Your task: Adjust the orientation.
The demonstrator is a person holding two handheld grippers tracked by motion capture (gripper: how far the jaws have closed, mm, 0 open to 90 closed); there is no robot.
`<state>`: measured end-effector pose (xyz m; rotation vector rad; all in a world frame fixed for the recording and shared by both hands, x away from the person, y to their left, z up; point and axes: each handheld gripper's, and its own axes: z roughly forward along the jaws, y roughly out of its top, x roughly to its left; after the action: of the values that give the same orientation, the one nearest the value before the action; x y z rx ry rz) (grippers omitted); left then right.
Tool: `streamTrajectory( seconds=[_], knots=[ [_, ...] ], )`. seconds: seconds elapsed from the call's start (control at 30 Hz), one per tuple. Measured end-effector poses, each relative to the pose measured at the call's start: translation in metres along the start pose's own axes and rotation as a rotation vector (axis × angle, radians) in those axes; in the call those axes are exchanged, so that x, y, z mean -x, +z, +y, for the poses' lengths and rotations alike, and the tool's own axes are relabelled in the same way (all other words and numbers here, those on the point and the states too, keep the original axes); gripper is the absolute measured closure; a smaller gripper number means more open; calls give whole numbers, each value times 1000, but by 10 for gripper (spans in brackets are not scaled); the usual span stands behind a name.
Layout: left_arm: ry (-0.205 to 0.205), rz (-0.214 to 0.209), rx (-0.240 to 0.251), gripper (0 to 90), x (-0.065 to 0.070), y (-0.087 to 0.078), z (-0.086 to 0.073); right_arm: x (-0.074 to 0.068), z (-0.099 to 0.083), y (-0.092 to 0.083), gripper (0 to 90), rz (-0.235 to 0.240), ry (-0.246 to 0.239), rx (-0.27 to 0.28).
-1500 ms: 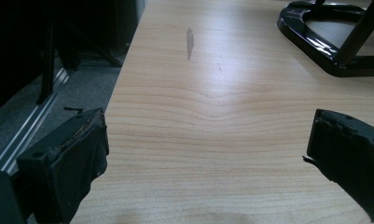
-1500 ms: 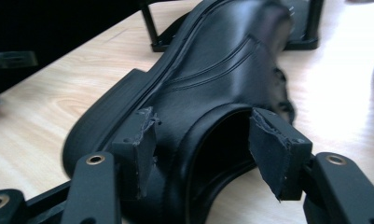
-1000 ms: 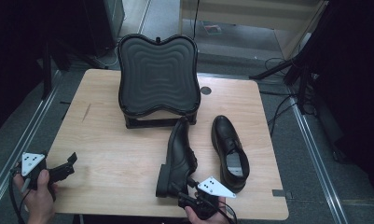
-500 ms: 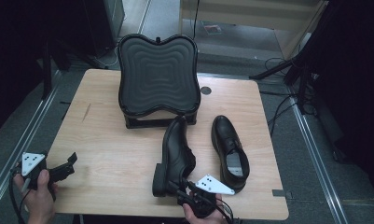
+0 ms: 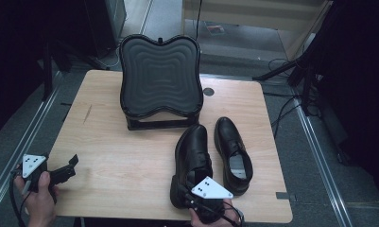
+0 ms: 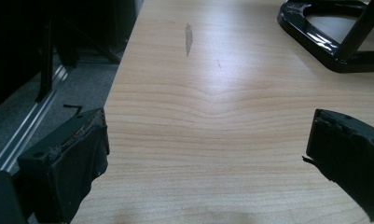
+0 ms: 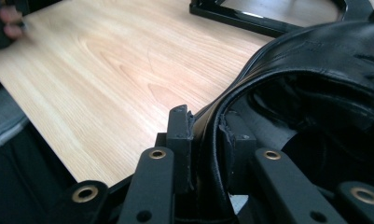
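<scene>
My right gripper is clamped on the heel collar of the near shoe, just beside its mate on the bench. Left gripper wide open, empty, at the front-left corner. Footrest looks like the target; neither shoe there yet.

Wooden table — footrest, two shoes.

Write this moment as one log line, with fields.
right gripper: shut on left shoe heel | left gripper: open, idle | right shoe: flat
</scene>
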<state>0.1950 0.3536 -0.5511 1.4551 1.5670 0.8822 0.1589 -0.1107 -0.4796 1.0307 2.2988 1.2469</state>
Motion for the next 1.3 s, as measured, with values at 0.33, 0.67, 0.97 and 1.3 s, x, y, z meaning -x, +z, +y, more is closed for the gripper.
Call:
streamTrajectory(
  seconds=[0.33, 0.67, 0.97, 1.3],
  knots=[
    [-1, -2, -2, 0, 0, 0, 0, -15, -2, 2, 555, -8, -78, 125],
    [0, -4, -2, 0, 0, 0, 0, 4, -2, -21, 539, -30, -20, 267],
    [2, -3, -1, 0, 0, 0, 0, 54, -3, -47, 496, -189, 66, 356],
    [3, -1, 0, 0, 1, 0, 0, 119, -20, -64, 419, -407, 142, 316]
  ],
)
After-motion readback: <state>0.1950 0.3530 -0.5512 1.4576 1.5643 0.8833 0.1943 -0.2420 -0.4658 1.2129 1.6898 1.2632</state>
